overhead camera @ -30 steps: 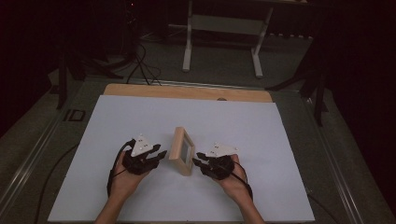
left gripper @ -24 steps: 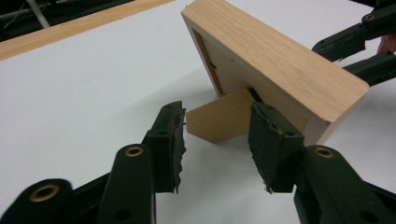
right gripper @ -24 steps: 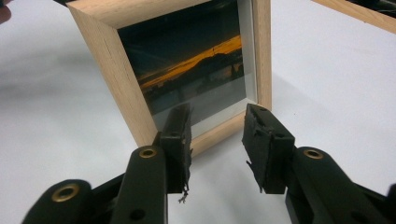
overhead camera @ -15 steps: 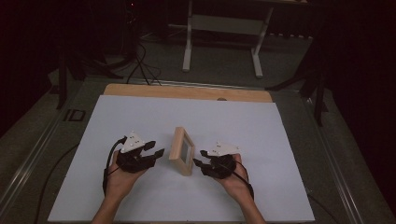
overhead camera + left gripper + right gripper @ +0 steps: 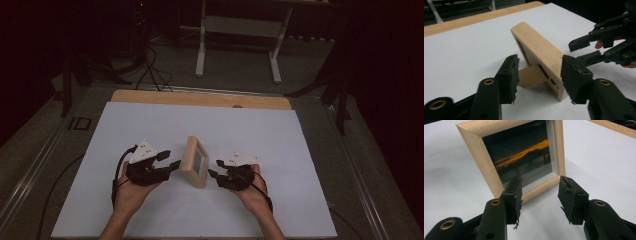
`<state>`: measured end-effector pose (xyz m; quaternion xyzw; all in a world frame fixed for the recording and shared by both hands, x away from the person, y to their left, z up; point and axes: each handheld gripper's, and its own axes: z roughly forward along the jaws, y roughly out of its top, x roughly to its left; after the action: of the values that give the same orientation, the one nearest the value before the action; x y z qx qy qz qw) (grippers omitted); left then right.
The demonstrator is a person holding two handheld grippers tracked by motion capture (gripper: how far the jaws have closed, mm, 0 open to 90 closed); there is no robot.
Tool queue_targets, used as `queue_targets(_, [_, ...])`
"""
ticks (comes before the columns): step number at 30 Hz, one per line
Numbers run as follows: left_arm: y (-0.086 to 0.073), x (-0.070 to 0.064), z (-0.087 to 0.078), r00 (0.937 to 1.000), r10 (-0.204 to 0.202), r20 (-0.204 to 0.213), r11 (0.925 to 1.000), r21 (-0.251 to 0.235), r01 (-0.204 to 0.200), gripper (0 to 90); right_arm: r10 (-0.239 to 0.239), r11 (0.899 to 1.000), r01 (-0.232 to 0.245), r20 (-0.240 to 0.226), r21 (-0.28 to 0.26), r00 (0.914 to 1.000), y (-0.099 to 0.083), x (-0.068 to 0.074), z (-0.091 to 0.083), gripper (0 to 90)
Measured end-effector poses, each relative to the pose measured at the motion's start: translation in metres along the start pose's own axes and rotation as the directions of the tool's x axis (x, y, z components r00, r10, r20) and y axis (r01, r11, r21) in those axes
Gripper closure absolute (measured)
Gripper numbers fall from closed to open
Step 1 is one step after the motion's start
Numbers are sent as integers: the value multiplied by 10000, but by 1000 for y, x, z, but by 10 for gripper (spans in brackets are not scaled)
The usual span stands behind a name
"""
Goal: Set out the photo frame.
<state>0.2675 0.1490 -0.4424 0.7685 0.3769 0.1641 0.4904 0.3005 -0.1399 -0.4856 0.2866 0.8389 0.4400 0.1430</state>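
A white sheet (image 5: 280, 150) covers the table, leaving a strip of bare wood (image 5: 200, 98) exposed along the far edge; beyond it the room is dark, with a light-coloured metal stand (image 5: 240, 30) on the floor and cables (image 5: 150, 70) trailing at the far left. No container is on the surface. At the left, the left gripper (image 5: 167, 161) is held in the person's left hand (image 5: 131, 192) with its jaws spread apart, gripping nothing, pointed at the back of the wooden picture frame (image 5: 195, 161). In the left gripper view, the frame's back and its brown easel prop (image 5: 531, 75) lie between the open jaws, without contact. The frame stands upright near the middle of the sheet, between the two grippers. At the right, the right gripper (image 5: 215, 169) also has its jaws apart and empty, just beside the frame's glazed front, which shows a sunset photograph (image 5: 524, 155) in the right gripper view.
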Motion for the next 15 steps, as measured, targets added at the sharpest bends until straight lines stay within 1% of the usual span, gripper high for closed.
queue_targets(3, [2, -3, -1, 10000, 32, 85, 10000, -42, -32, 431, 2, 10000, -2, -5, -8, 10000, 0, 0, -1, 532])
queue_targets(4, [4, -7, 0, 9999, 57, 149, 10000, -20, -57, 420, -4, 10000, 4, -7, -9, 10000, 0, 0, -1, 533])
queue_targets(8, [4, -14, 5, 9993, 243, 282, 9996, 122, -246, 414, -15, 10000, 15, 22, -8, 10000, 0, 0, -1, 532])
queue_targets(12, [2, -20, 13, 9993, 311, 226, 9992, 263, -317, 401, -10, 10000, 10, 46, -36, 10000, 0, -1, -1, 533])
queue_targets(15, [1, -24, 18, 9991, 420, 29, 9985, 340, -420, 385, 7, 10000, -6, 45, -56, 10000, 0, -1, -1, 533])
